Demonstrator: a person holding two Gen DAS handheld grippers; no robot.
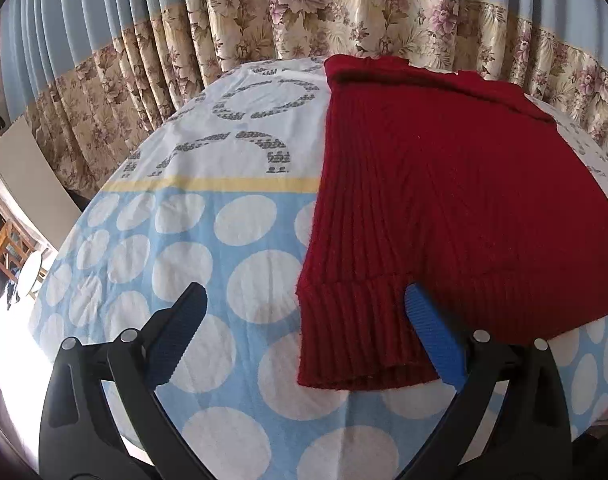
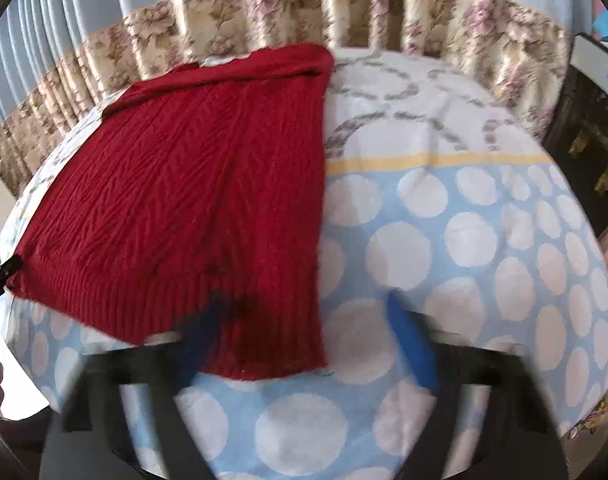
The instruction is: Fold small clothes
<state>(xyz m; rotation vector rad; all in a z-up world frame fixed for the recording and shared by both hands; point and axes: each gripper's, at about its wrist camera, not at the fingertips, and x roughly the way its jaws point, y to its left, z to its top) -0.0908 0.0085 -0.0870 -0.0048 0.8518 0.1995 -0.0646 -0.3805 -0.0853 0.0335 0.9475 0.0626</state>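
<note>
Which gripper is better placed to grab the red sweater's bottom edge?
Left, probably: the left gripper stands open around a hem corner of the red sweater; the right gripper looks blurred.

The left black plastic two-finger gripper (image 1: pixel 305 334) has curved, forked arms with round silver screw heads at the pivots. Its fingers (image 1: pixel 433 336) carry blue ribbed pads, one edged with small teeth. The right black plastic gripper (image 2: pixel 304 344), blurred, shows the same blue pads (image 2: pixel 409 348).
</note>
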